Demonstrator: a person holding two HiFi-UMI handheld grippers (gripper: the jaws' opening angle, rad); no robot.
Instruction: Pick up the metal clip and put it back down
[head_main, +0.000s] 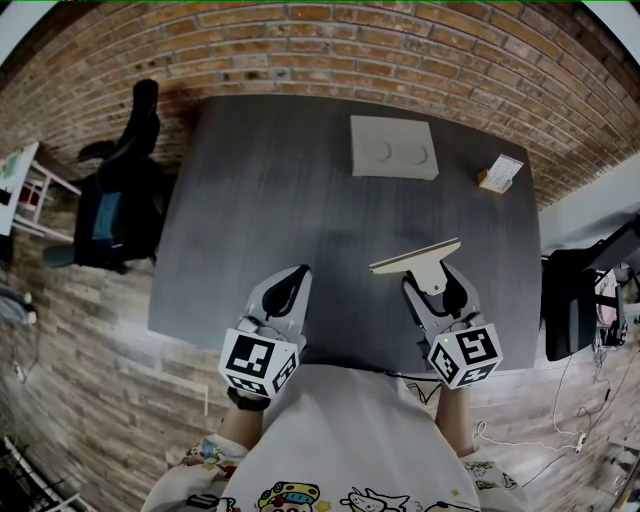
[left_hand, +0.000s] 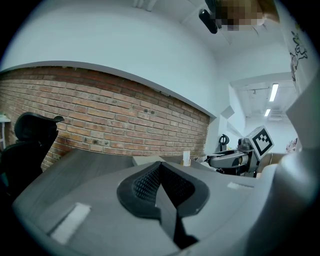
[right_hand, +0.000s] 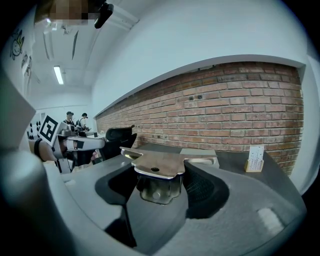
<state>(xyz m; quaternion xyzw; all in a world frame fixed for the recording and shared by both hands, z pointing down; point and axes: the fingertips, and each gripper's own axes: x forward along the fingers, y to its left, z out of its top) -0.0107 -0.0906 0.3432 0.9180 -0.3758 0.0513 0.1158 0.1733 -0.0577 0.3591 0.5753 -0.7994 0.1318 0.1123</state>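
Since the put-down is what's left, by my read, here's the layout from the left.

Left tongs (head_main: 297, 272): pinched fully together, nothing between them, parked low over the near left part of the table (head_main: 250, 200). Not involved, and well apart from the clip.

Right tongs (head_main: 428, 285): clamped on the metal clip (head_main: 415, 257) and holding it at a fairly wide gap. Pads grip the clip's stubby body, and the flat plate sits on top, out past the tips. The right gripper view confirms it: the clip (right_hand: 155, 162) is seated squarely between the jaws.

Key relation: the clip's long bar runs crosswise to the tongs, roughly left to right, with its right end angled slightly away from me. It looks lifted off the table, though I can't tell by how much. Bare table lies directly under and ahead of it, so I'd judge a straight lowering clear.

Further back: a flat beige block (head_main: 393, 147) with nothing on it. Right of that, a small stand (head_main: 500, 173) holds a white card. Both sit well apart from the clip.
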